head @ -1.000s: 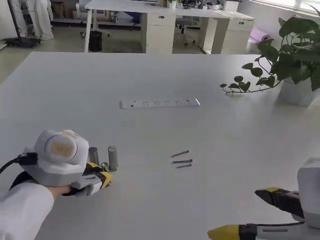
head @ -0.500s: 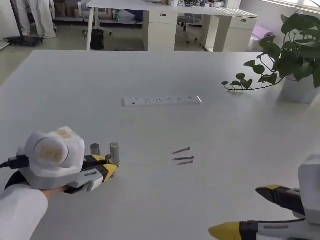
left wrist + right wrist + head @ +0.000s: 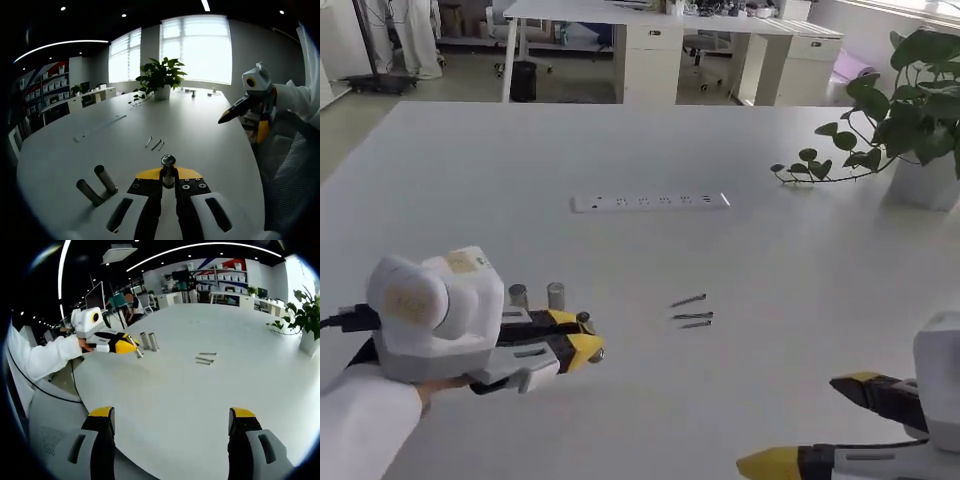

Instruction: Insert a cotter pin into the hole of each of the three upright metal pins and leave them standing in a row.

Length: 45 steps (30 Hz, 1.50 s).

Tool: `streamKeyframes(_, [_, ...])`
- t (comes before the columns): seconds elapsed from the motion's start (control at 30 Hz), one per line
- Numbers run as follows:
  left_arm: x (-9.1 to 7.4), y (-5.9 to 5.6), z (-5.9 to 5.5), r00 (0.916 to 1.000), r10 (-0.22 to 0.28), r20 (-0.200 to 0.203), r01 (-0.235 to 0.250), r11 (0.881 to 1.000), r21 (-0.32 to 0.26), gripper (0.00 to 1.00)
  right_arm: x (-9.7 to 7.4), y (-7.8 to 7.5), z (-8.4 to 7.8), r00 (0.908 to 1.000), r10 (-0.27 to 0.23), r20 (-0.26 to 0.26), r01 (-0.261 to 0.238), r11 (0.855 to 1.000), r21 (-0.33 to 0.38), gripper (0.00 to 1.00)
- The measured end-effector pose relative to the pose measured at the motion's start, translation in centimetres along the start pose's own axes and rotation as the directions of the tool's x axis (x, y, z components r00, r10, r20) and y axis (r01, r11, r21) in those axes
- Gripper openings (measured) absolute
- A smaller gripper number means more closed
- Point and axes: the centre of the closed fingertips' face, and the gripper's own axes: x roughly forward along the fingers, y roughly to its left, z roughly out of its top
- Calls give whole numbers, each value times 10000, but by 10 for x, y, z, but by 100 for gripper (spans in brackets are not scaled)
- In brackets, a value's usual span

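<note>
left gripper (image 3: 586, 346) carried pin (image 3: 168, 161) rightward, jaws clamped; right gripper (image 3: 171, 416) low, agape.

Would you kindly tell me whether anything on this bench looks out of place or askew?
One metal pin is out of the row, clamped in the left claw beside the two standing pins. The three cotter pins lie loose on the table, none inserted. Nothing looks spilled or damaged.
</note>
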Motion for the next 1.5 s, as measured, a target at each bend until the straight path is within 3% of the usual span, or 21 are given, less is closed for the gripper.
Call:
streamKeyframes(0.1, [5,-10,-6,9993,-187,-320,197,9993,313,7,0,0,-1,10000,-6,-22,6,10000,-9,92])
streamKeyframes(0.3, [15,-22,-18,9972,-438,-604,445,9989,109,7,-2,1,-1,10000,-3,8,3,10000,-30,92])
streamKeyframes(0.77, [27,-37,-35,9918,-765,-1029,775,9970,56,7,-2,1,-4,10000,-41,-66,41,10000,28,92])
streamKeyframes(1.23, [27,-38,-42,9903,-743,-1175,752,9972,31,7,-4,0,-5,9999,-99,-64,100,9999,110,91])
streamKeyframes(1.33, [27,-39,-46,9883,-713,-1351,763,9966,321,7,-3,0,-6,10000,-69,-39,70,9998,191,91])
streamKeyframes(1.5, [28,-38,-45,9907,-679,-1182,706,9973,190,7,-2,1,-5,10000,-19,-50,20,9999,147,91])
